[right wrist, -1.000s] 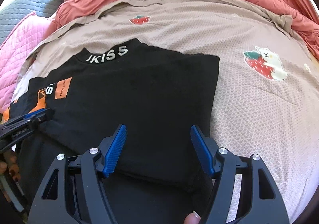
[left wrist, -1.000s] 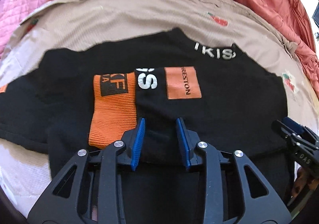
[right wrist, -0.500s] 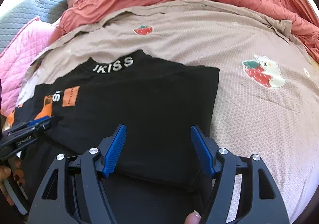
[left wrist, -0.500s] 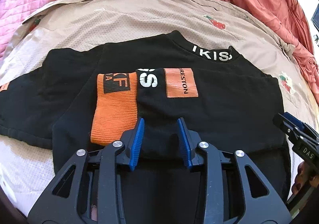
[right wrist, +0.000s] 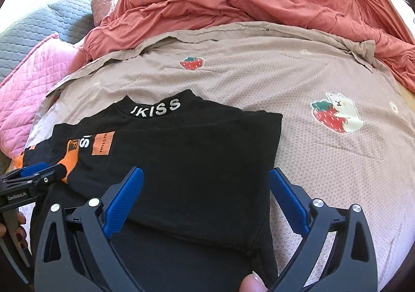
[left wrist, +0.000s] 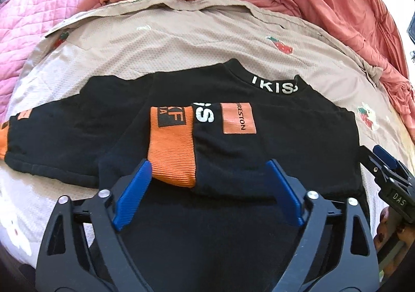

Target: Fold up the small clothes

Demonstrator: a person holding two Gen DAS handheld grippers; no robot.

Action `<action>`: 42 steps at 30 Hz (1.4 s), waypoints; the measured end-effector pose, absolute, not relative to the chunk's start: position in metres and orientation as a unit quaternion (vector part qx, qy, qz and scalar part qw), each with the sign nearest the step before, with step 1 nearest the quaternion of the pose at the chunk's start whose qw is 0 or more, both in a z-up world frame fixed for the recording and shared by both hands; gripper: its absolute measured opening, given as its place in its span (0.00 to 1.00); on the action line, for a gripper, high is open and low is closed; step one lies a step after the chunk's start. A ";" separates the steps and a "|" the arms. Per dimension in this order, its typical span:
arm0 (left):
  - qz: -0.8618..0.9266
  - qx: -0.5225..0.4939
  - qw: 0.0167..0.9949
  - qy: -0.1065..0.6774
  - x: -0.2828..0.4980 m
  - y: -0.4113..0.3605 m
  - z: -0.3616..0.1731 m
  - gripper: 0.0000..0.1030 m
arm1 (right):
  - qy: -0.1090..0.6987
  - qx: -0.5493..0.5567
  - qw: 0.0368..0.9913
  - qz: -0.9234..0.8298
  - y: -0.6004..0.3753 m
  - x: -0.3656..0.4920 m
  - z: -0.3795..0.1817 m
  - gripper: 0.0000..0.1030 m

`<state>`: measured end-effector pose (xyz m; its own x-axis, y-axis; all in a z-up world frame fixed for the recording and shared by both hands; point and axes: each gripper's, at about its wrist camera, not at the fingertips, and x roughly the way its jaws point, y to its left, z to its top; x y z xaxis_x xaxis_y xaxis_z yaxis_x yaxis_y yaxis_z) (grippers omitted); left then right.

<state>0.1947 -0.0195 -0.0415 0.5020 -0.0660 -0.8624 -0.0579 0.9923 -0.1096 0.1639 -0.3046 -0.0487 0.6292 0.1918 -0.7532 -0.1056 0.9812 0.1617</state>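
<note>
Two blue-padded jaws of the left gripper [left wrist: 207,188] have just been opening and now stand wide above the black top [left wrist: 298,141], the orange cuff [left wrist: 171,154] of its folded sleeve between them, unpressed. The top lies on a beige strawberry-print sheet [left wrist: 181,40]; its other sleeve is cut off at the left edge. From the right wrist, the right gripper [right wrist: 205,198] has likewise just spread wide over the top's folded side, gripping nothing; collar lettering is partly hidden.
</note>
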 end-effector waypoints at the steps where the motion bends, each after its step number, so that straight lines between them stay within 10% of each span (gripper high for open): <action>1: -0.001 -0.061 0.865 0.498 0.194 -0.019 -0.039 0.85 | 0.420 0.051 0.902 0.083 -0.304 0.164 -0.048 0.95; 42: 0.035 -0.102 0.885 0.453 0.141 0.077 0.007 0.91 | 0.333 -0.007 0.932 0.142 -0.216 0.082 0.009 0.96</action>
